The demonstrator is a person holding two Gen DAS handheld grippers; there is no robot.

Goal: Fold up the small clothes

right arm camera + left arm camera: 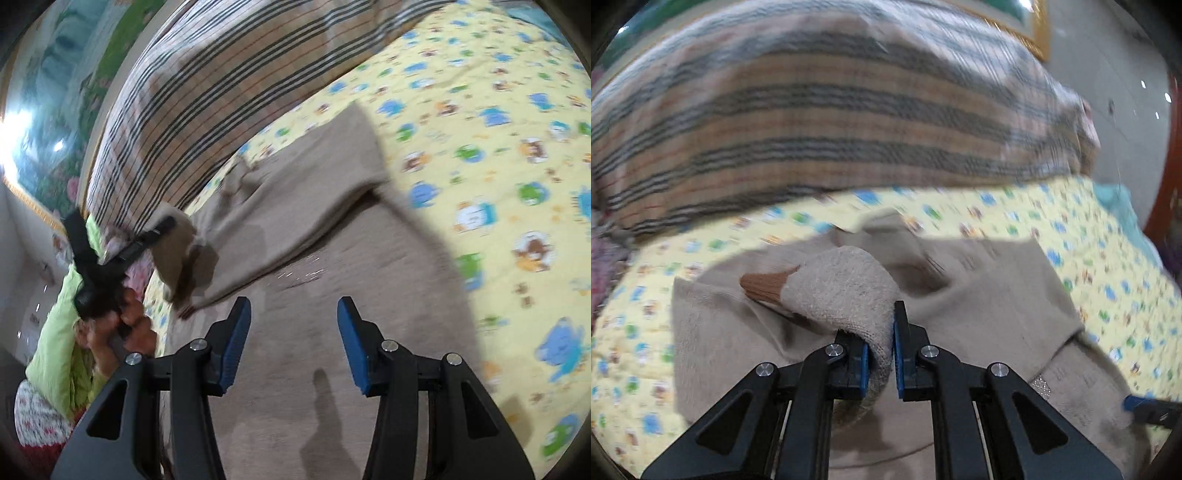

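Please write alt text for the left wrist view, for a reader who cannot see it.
The left claw is shut on a fuzzy beige sleeve with a brown patch, lifted above a beige garment spread on a yellow cartoon-print quilt. A striped blanket lies behind, blurred.

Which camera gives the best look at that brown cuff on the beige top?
The left wrist view: the brown cuff sits close, just beyond the left gripper, which pinches the beige sleeve. In the right wrist view the sleeve is far off, and the cuff can't be made out.
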